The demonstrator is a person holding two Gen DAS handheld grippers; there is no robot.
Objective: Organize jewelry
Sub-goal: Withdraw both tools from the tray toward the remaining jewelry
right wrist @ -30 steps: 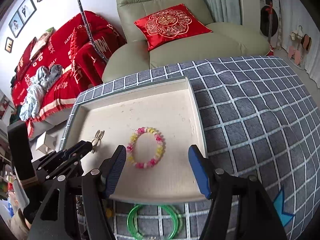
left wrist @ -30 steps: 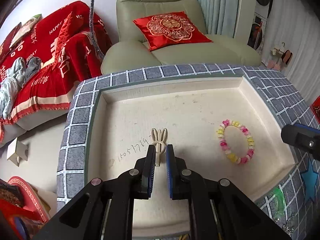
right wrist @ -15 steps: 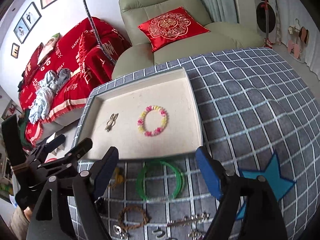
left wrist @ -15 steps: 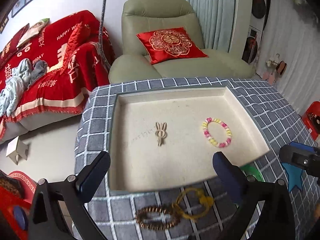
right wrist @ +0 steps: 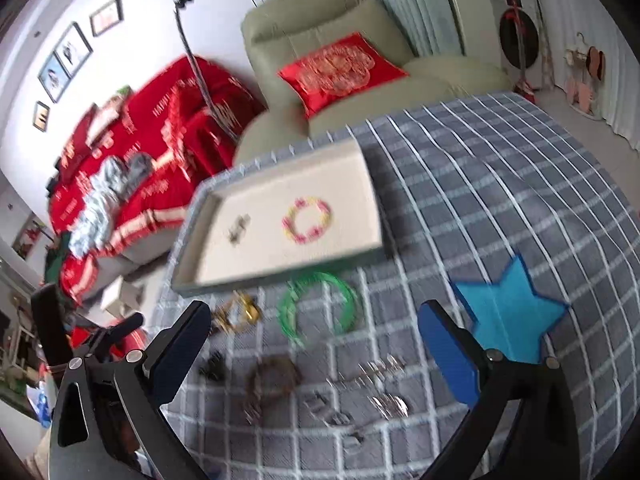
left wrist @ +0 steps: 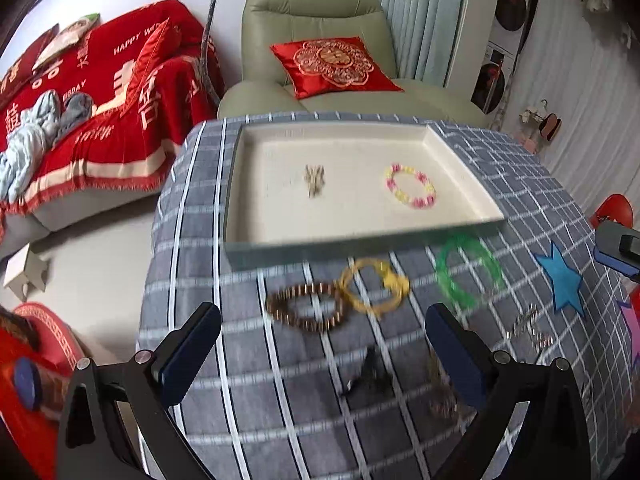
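1. two items now lying loose inside the cream tray [left wrist: 362, 228]: a small pale hair clip [left wrist: 315, 180] left of the tray's centre, a pink and yellow bead bracelet [left wrist: 410, 186] right of centre.
2. a second ago, left gripper [left wrist: 320, 344] shut over the clip inside the tray; now pulled back to the near side of the tray, jaws spread wide, nothing between them.
3. right gripper [right wrist: 316, 348] likewise drawn back from the bracelet to the near side of the tray, jaws opening, nothing between them.
4. meaning, by judgement: two pieces delivered, both hands free for the next pick.
5. still outside the tray, on the checked cloth [left wrist: 248, 412] just before its near edge: brown bead bracelet [left wrist: 306, 307], yellow bracelet [left wrist: 374, 286], green bangle [left wrist: 468, 272]; further from the tray, blurred small metal pieces [right wrist: 384, 396], too smeared to name.
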